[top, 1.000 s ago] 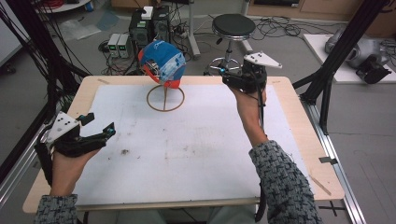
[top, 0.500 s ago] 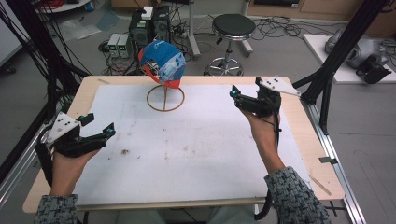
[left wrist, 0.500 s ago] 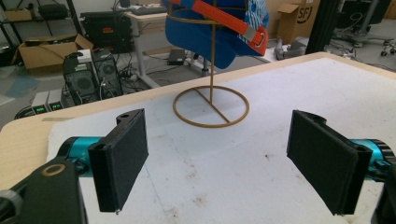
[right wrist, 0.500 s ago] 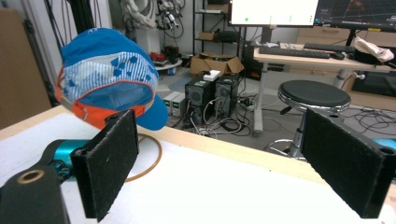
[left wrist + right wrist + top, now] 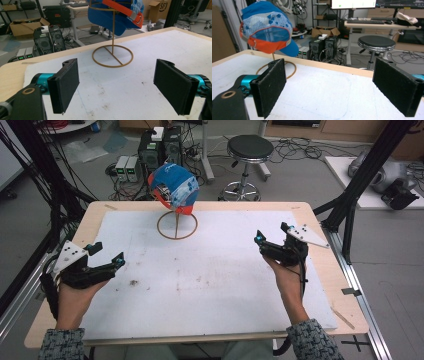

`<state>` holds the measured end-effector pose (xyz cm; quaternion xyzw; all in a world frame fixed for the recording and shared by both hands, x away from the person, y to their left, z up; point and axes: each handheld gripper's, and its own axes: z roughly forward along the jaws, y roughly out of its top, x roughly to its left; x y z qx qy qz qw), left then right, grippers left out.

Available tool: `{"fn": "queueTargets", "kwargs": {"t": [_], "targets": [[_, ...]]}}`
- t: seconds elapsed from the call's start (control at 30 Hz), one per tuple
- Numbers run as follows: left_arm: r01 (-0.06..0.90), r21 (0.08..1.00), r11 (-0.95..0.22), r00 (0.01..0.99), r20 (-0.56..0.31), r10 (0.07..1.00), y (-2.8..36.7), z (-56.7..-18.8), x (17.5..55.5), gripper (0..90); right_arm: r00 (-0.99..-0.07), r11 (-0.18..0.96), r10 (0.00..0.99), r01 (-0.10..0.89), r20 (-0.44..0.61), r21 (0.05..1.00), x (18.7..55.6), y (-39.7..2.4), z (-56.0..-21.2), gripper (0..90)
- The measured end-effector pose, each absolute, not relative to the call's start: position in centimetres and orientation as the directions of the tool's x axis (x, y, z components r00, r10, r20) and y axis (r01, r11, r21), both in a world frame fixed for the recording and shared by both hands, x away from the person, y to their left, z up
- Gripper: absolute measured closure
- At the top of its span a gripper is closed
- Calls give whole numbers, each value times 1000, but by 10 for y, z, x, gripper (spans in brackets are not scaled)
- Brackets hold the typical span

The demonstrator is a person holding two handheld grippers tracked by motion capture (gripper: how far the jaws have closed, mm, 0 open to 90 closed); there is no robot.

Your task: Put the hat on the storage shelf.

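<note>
A blue, white and orange cap [image 5: 172, 190] hangs on a gold wire stand whose ring base [image 5: 177, 226] rests at the back middle of the white mat. My left gripper [image 5: 109, 254] hovers at the mat's left side, open and holding nothing. In the left gripper view the cap [image 5: 117, 17] and ring base [image 5: 112, 56] lie ahead, beyond the wide-apart pads [image 5: 66, 85]. My right gripper [image 5: 271, 233] is at the mat's right side, open and holding nothing. In the right gripper view the cap [image 5: 267, 27] sits far ahead to the left of the left pad [image 5: 270, 86].
The white mat [image 5: 215, 280] covers most of a wooden table [image 5: 320, 270]. Behind the table stand a black stool [image 5: 250, 147] and computer towers [image 5: 160, 145] amid cables. Black frame posts [image 5: 360, 180] rise at both sides.
My right gripper has moved away from the stand, to the right and back toward the person. The left gripper and the cap have stayed put.
</note>
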<state>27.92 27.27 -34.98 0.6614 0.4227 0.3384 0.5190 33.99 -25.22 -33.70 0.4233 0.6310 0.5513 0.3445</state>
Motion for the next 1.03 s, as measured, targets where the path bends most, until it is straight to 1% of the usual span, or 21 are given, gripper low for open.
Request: {"fn": "queueTargets", "kwargs": {"t": [0.27,0.6,1.03], "targets": [[212,971,-107,405,13,914,273,-353,280,205,-413,54,911,169,21,984,329,-258,-362,109],[213,971,-109,401,15,916,272,-358,282,205,-411,61,911,195,25,979,321,-267,-382,109],[209,971,-114,399,22,917,271,-360,283,205,-408,43,912,195,42,980,318,-272,-388,110]]}}
